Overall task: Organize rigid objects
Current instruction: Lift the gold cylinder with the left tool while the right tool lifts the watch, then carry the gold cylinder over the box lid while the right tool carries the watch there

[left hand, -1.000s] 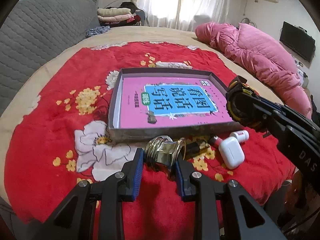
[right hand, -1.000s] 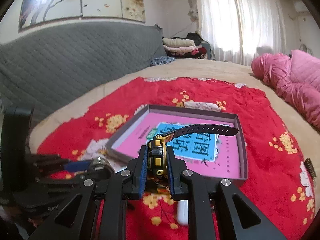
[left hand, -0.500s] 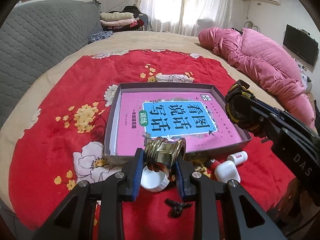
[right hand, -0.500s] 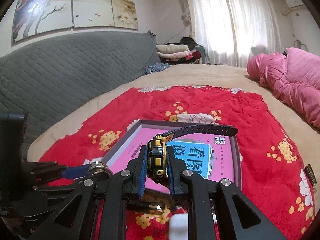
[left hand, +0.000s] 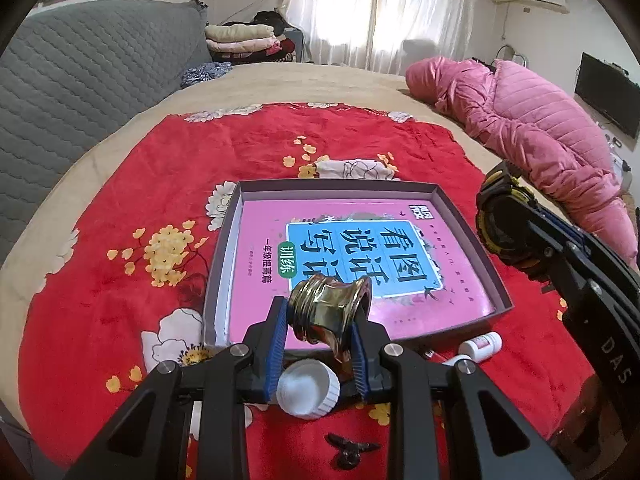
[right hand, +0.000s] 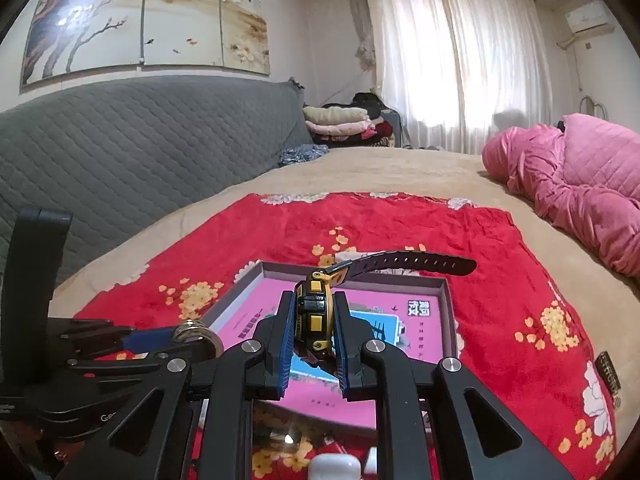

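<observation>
I see a shiny gold ring-shaped piece [left hand: 330, 312] gripped between my left jaws, held above the near edge of the grey box [left hand: 468, 224] with its pink book [left hand: 360, 252]. My right jaws clamp a black-and-yellow watch [right hand: 314, 316], strap pointing right. A white cap [left hand: 308, 394], a small white bottle [left hand: 480, 346] and a dark clip [left hand: 350, 450] lie on the red blanket.

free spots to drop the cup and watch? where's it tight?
Free: the pink book cover inside the tray, and red blanket left of the tray. Tight: near edge, with the white cap, small bottle and black clip.
</observation>
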`<state>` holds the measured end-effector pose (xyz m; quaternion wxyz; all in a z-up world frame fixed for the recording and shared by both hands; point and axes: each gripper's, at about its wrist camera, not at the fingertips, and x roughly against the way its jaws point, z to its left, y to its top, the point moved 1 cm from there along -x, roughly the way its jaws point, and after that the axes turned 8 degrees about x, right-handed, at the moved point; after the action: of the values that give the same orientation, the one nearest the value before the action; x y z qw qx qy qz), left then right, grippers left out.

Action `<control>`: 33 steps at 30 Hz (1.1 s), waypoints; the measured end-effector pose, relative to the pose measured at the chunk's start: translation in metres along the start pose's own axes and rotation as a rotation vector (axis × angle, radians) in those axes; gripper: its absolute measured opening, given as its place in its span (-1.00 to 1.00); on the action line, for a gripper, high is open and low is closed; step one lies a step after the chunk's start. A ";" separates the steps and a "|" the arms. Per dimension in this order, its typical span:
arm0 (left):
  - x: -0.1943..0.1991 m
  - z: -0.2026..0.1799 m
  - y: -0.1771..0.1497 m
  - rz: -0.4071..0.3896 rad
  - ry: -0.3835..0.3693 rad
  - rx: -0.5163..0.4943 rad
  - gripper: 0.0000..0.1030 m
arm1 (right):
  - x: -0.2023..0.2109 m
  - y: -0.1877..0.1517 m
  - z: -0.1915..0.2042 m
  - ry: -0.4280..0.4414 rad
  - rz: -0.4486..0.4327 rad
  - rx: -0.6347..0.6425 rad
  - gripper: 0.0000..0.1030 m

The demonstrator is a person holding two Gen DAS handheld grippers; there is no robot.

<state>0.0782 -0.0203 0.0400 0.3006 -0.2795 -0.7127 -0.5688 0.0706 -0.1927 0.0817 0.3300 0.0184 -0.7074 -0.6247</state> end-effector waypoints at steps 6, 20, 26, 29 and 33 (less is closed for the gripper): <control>-0.005 -0.001 0.010 -0.002 0.041 -0.004 -0.43 | -0.014 0.011 -0.006 -0.016 -0.023 0.014 -0.65; -0.028 0.004 0.026 0.038 0.062 0.054 -0.43 | -0.037 0.014 -0.012 -0.034 0.037 0.102 -0.65; -0.029 -0.004 0.029 0.030 0.073 0.022 -0.43 | -0.047 0.010 -0.010 -0.051 0.052 0.126 -0.64; -0.033 -0.008 0.029 0.040 0.081 0.009 -0.43 | -0.053 0.006 -0.005 -0.078 0.072 0.168 -0.64; -0.040 -0.010 0.030 0.055 0.076 0.002 -0.43 | -0.061 0.000 -0.004 -0.081 0.093 0.182 -0.64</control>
<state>0.1276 -0.0268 0.0312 0.3433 -0.2768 -0.6935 -0.5697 0.1204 -0.1698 0.0548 0.3268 -0.0094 -0.7741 -0.5421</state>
